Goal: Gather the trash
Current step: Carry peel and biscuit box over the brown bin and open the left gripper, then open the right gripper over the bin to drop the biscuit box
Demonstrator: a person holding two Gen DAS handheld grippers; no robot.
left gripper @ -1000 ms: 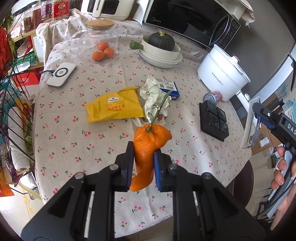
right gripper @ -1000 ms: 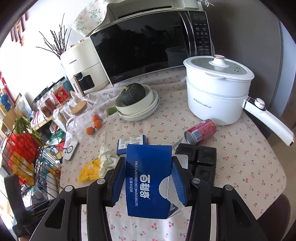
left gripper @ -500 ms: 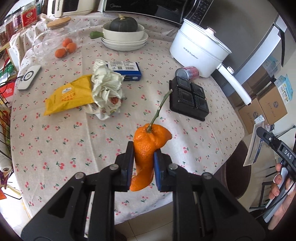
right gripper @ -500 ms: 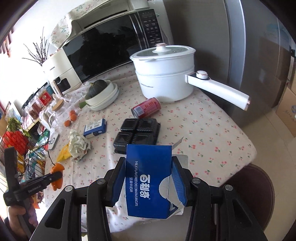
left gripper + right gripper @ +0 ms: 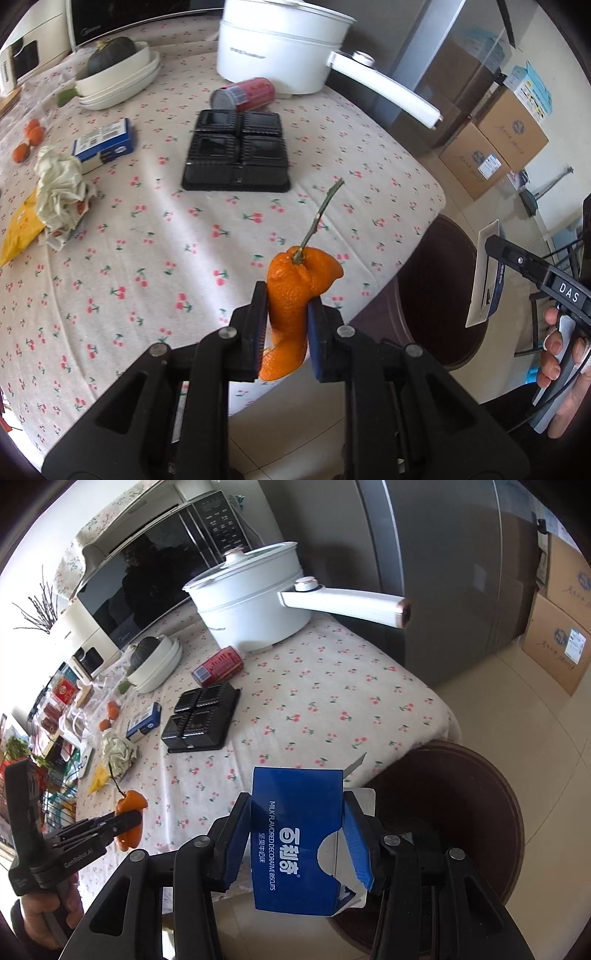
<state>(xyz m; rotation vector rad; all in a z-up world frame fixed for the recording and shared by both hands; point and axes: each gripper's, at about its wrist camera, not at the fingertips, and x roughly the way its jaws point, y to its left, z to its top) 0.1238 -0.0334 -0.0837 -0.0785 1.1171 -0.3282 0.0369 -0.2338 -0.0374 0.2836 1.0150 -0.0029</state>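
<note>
My left gripper (image 5: 286,332) is shut on an orange peel (image 5: 295,295) with a green stem, held above the table's front right edge. My right gripper (image 5: 295,845) is shut on an opened blue biscuit box (image 5: 295,834), held over a dark brown round bin (image 5: 461,805) beside the table. In the right wrist view the left gripper (image 5: 125,821) shows at lower left with the orange peel (image 5: 131,801). Still lying on the cherry-print tablecloth (image 5: 184,221) are a black plastic tray (image 5: 236,147), a red can (image 5: 243,94), a crumpled paper wad (image 5: 61,188), a yellow wrapper (image 5: 18,229) and a blue box (image 5: 105,142).
A white electric pot (image 5: 280,48) with a long handle stands at the back of the table, with stacked white bowls holding a dark squash (image 5: 110,66) to its left. A microwave (image 5: 155,576) is behind. Cardboard boxes (image 5: 498,147) sit on the tiled floor at right.
Both grippers have swung to the right along the table, from over its middle to its right edge and the bin. Each keeps its grip on its item.
</note>
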